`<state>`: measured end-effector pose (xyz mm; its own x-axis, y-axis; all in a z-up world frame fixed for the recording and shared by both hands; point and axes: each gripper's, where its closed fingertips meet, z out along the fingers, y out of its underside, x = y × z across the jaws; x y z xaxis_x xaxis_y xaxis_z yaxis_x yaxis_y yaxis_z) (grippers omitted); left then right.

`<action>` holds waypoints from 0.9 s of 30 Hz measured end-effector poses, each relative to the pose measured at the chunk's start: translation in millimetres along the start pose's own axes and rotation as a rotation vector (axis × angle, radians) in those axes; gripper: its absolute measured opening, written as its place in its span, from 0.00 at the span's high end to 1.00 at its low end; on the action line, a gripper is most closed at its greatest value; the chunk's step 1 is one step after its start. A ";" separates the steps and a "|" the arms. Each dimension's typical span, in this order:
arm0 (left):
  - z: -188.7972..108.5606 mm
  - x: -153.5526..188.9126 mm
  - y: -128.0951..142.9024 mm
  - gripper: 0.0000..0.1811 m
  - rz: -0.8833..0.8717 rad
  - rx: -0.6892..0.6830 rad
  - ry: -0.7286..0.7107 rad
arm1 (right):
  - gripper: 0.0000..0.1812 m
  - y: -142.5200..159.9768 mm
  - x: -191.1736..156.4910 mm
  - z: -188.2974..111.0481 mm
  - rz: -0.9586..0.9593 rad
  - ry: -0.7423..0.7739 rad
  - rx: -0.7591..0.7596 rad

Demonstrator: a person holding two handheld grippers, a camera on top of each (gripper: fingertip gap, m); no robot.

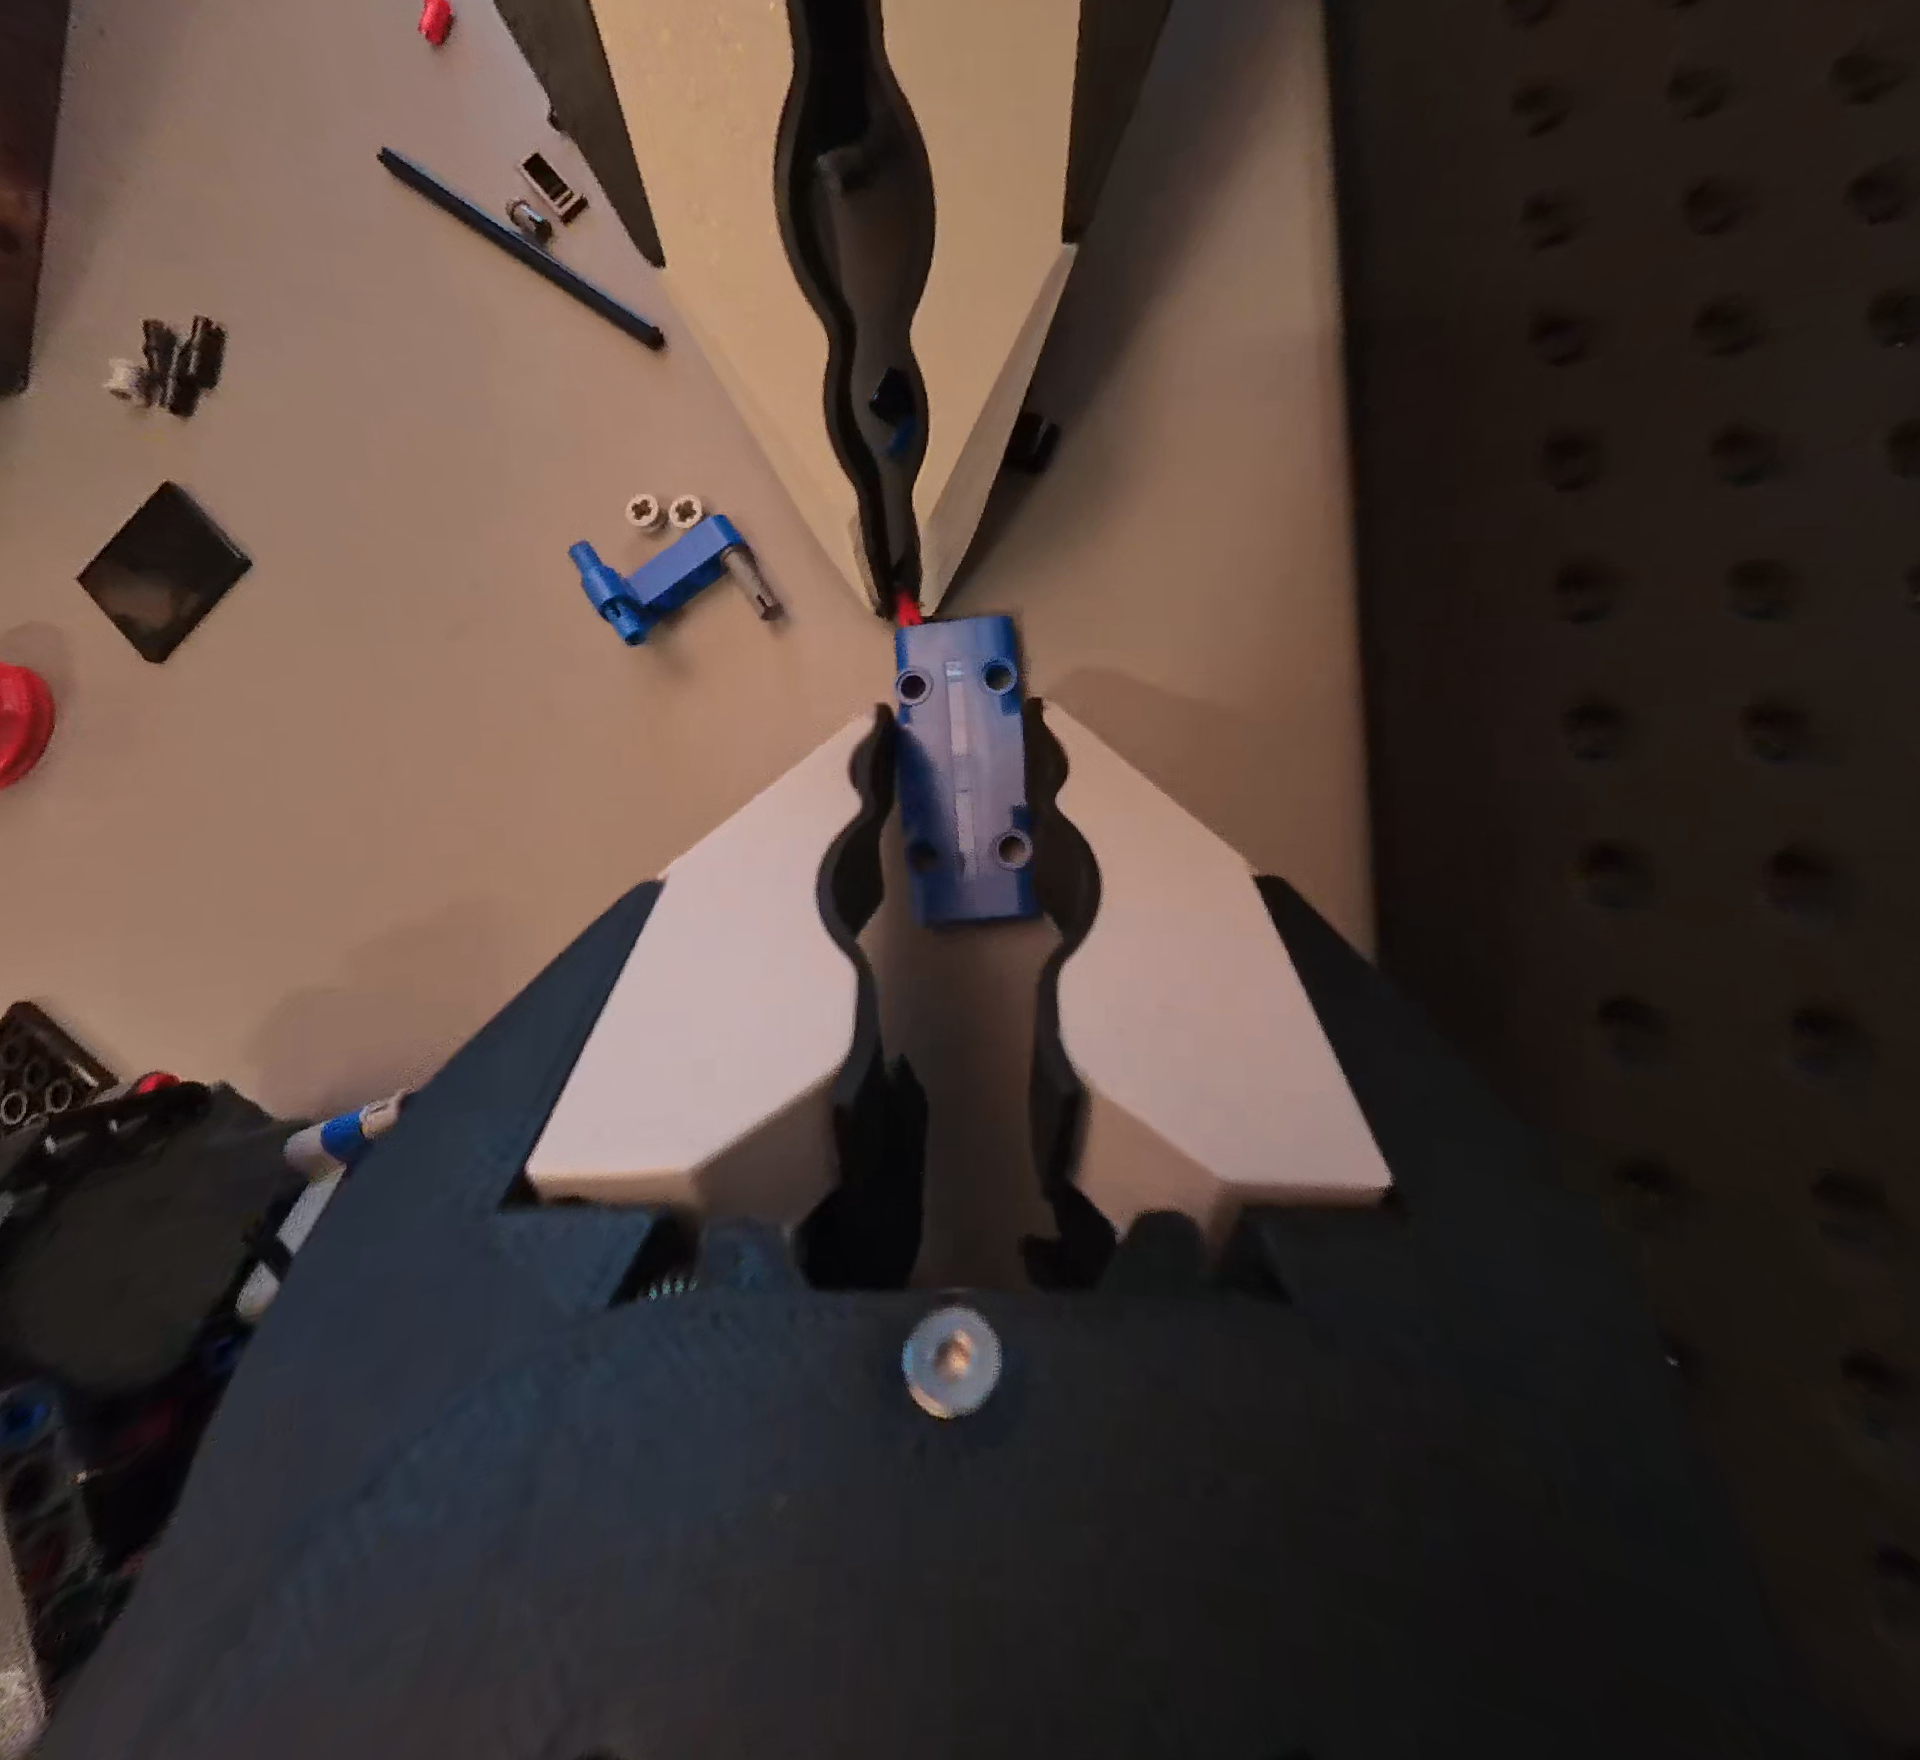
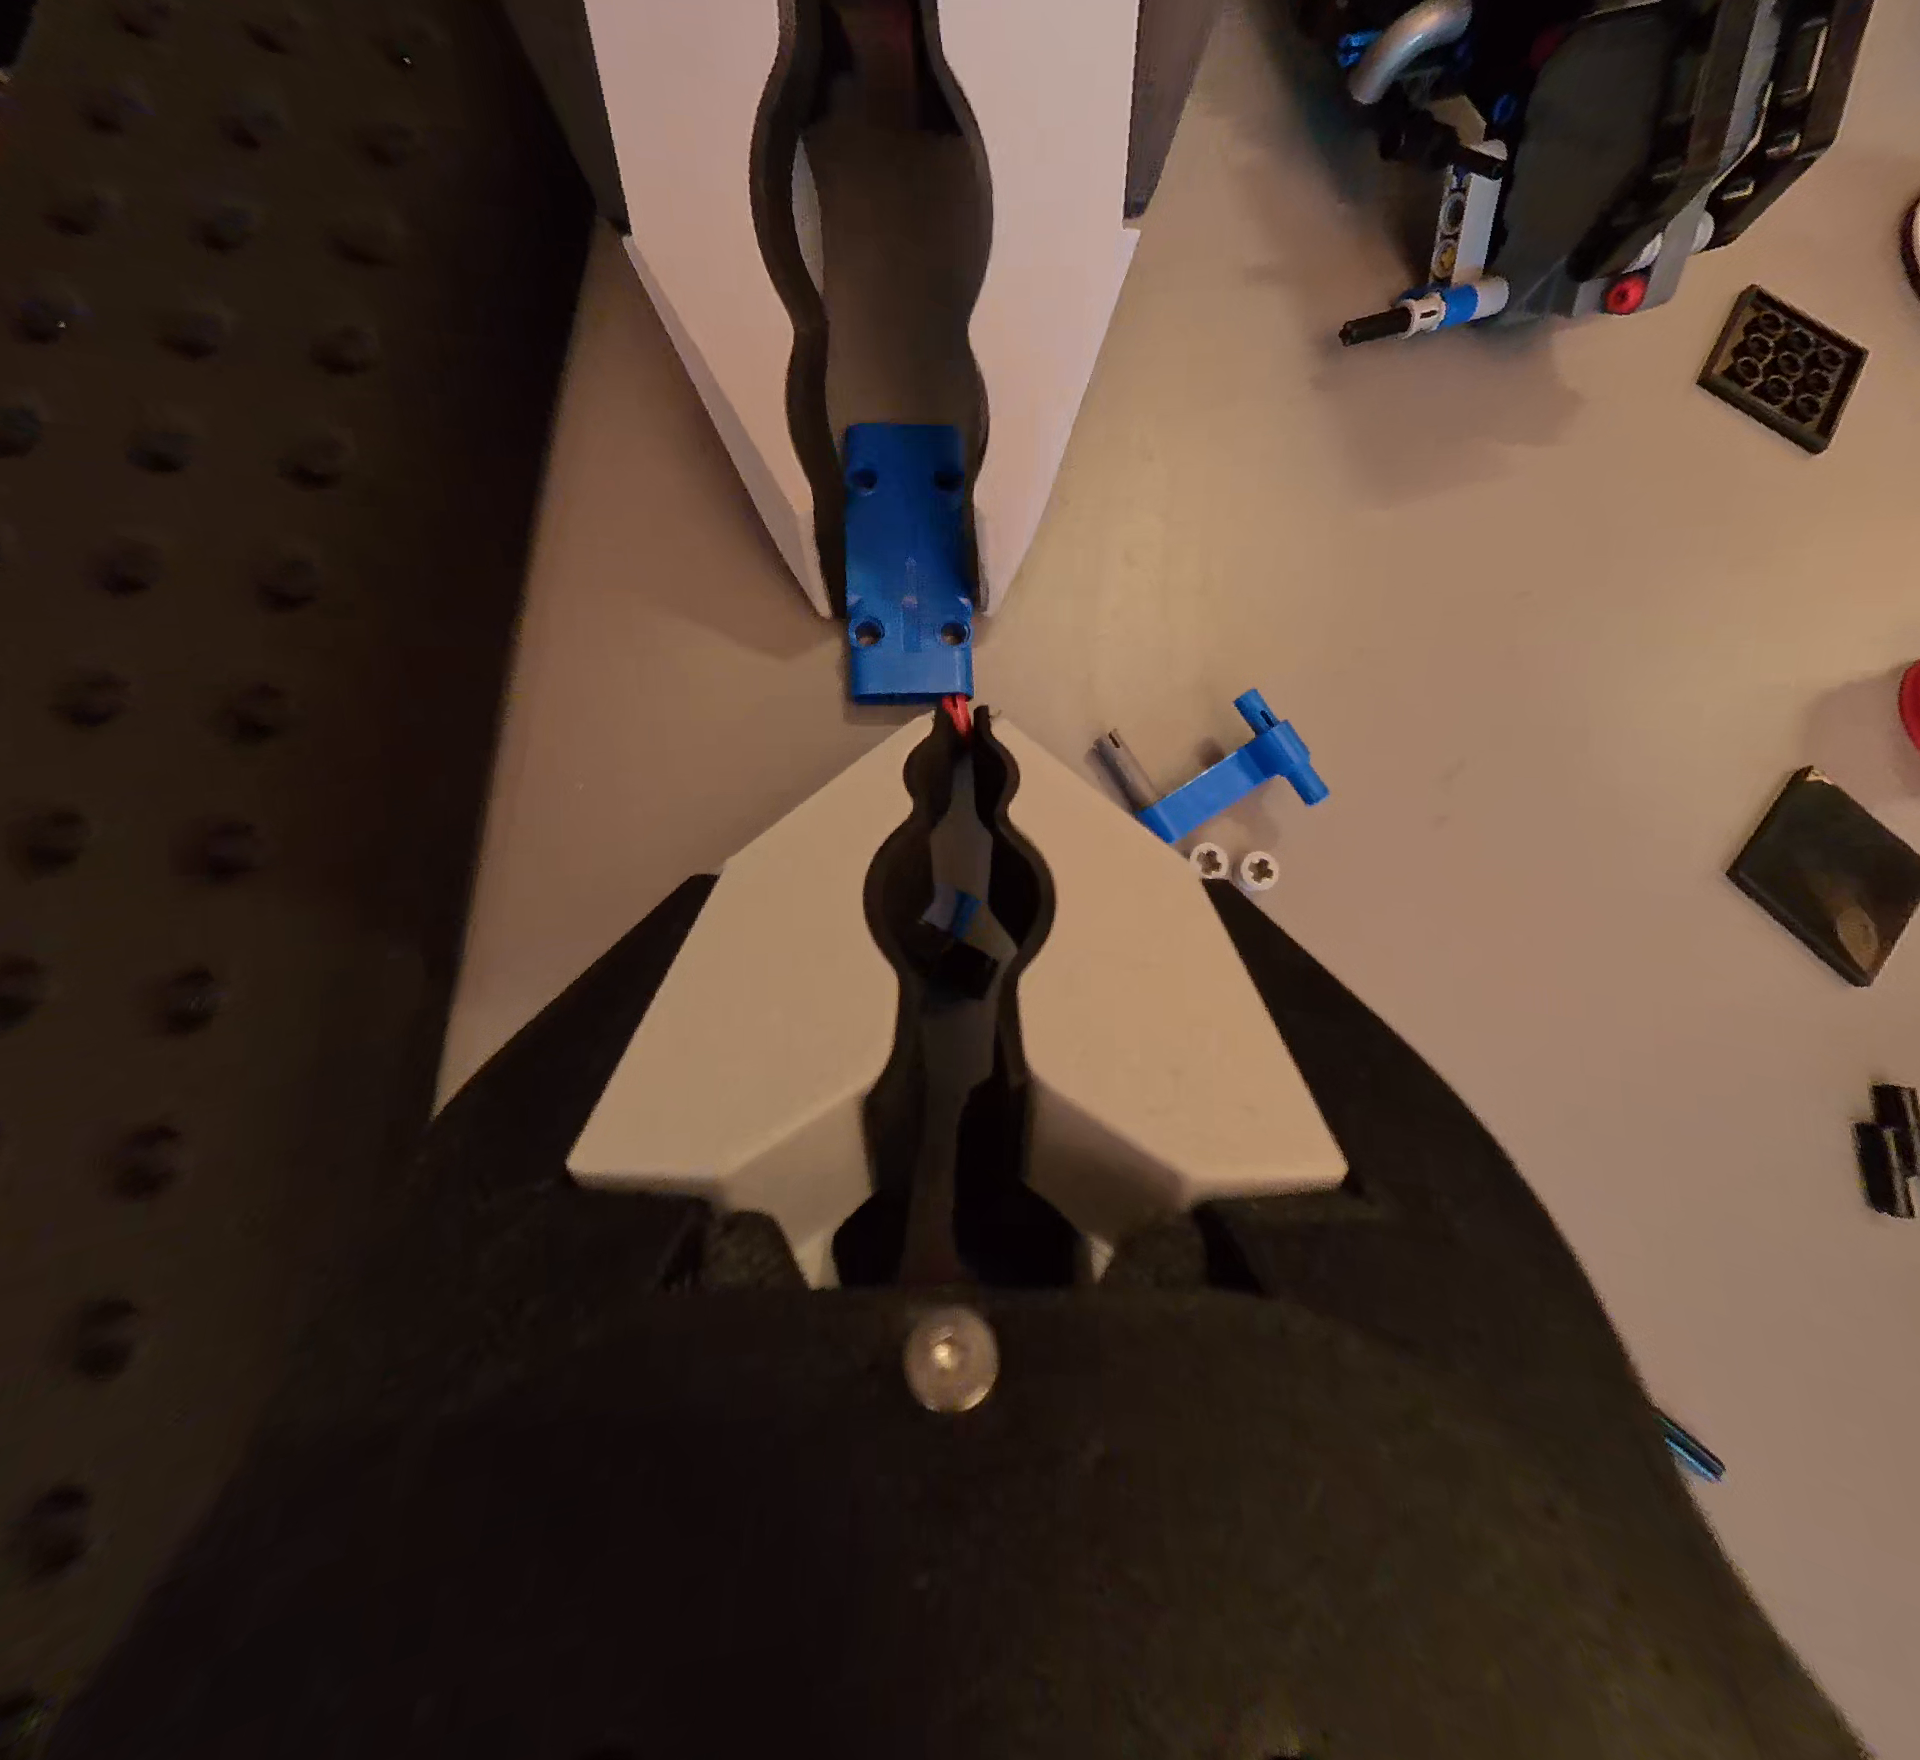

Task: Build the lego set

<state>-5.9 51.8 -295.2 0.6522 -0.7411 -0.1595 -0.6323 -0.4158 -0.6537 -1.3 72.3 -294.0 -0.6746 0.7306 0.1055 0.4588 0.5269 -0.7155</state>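
Note:
My left gripper (image 1: 961, 754) is shut on a blue lego panel (image 1: 964, 765) with round holes, held above the beige table. My right gripper (image 2: 961, 734) faces it tip to tip and is shut on a small red pin (image 2: 956, 711), whose end meets the panel's edge (image 2: 909, 661). In the left wrist view the right gripper (image 1: 902, 588) comes in from the top with the red pin (image 1: 906, 611) at its tips. A small blue and black piece (image 2: 956, 931) sits further back between the right jaws. The dark, partly built lego model (image 2: 1621, 100) stands at the far right.
A blue lever assembly with a grey pin (image 1: 675, 572) and two white bushes (image 1: 665, 510) lie left of the grippers. A long dark axle (image 1: 520, 245), black tiles (image 1: 164, 570), small black connectors (image 1: 177, 365) and red parts (image 1: 434, 17) are scattered. A black studded mat (image 1: 1662, 567) borders the table.

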 end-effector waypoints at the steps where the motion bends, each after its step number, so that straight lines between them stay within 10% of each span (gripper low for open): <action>1: -0.1 0.0 0.1 0.87 0.002 -0.001 0.002 | 0.99 -0.1 0.0 0.1 0.005 0.000 -0.002; 27: 0.9 5.4 -3.5 0.87 -0.010 0.060 0.055 | 0.99 -3.0 -0.4 2.4 -0.019 -0.009 -0.008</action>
<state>0.2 49.7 -294.5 0.6331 -0.7658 -0.1127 -0.5988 -0.3923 -0.6982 -3.7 69.4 -293.5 -0.6888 0.7162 0.1127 0.4503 0.5445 -0.7076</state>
